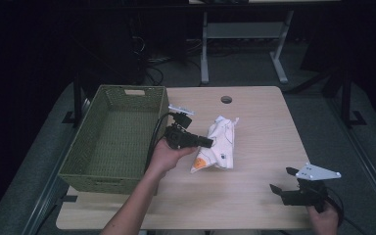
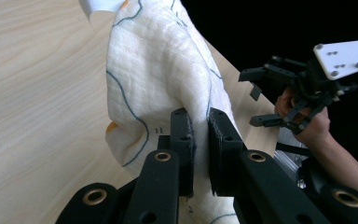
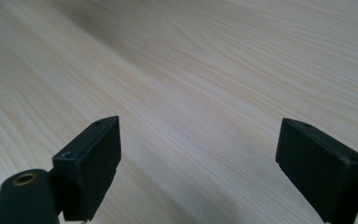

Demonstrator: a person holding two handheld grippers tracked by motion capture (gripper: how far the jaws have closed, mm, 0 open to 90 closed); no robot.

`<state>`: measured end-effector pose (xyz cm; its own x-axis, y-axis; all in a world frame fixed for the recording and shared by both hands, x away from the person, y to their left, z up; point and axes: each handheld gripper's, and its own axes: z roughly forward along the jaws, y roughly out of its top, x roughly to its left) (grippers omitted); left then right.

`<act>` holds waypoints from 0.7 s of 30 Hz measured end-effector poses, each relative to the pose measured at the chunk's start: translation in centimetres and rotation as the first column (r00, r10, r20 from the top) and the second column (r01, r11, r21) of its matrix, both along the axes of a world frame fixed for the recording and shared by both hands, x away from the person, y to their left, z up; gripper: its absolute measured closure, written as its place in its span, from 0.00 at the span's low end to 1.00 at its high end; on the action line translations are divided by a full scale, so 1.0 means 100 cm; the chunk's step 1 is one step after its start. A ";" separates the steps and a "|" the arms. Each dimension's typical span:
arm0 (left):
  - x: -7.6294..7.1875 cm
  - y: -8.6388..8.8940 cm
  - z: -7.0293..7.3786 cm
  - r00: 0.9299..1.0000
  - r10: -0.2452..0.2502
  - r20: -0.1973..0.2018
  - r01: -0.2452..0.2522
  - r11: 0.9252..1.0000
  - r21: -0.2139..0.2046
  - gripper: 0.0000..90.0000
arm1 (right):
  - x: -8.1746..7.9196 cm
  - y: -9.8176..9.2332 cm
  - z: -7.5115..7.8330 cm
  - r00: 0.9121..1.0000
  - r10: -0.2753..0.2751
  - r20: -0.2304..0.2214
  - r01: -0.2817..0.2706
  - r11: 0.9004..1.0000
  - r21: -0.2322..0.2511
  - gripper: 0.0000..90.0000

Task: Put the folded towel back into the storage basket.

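A crumpled white cloth (image 1: 220, 139) with blue lines and orange spots lies in the middle of the wooden table (image 1: 259, 122). My left gripper (image 1: 209, 142) reaches it from the left, its jaws closed on a fold of the cloth (image 2: 154, 70). In the left gripper view the fabric is pinched between the two pads of the left gripper (image 2: 200, 119). My right gripper (image 1: 281, 179) hovers near the table's front right corner, jaws wide apart. In its own view the right gripper (image 3: 200, 140) has bare wood between its jaws. The right gripper (image 2: 261, 100) also shows beyond the cloth.
A green woven basket (image 1: 103, 178) with nothing in it stands on the table's left side, right beside my left hand. A round cable hole (image 1: 226, 100) sits near the far edge. Bare wood stretches between the cloth and the right gripper.
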<state>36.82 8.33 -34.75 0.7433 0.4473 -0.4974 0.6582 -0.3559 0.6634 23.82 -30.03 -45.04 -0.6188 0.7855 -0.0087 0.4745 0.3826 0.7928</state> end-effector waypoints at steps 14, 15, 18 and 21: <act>0.002 0.043 0.029 1.000 0.009 -0.001 -0.009 0.998 -0.067 0.92 | 0.000 0.001 0.001 1.000 0.017 0.012 -0.017 1.000 -0.019 0.15; 0.002 0.046 0.032 1.000 0.008 0.001 -0.008 0.997 -0.070 0.92 | 0.000 0.002 0.001 1.000 0.015 0.009 -0.015 1.000 -0.018 0.15; 0.001 0.055 0.036 1.000 0.011 -0.004 -0.011 0.997 -0.082 0.92 | 0.000 0.002 0.002 1.000 0.012 0.012 -0.012 1.000 -0.017 0.15; 0.002 0.067 0.041 1.000 0.024 -0.005 -0.024 0.996 -0.080 0.92 | 0.000 0.003 0.001 1.000 0.015 0.006 -0.015 1.000 -0.022 0.15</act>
<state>36.98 15.01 -30.63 0.7309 0.4238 -0.5350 0.6684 -0.2855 0.6868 23.80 -29.75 -44.92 -0.6305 0.7756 -0.0302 0.4634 0.4074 0.7870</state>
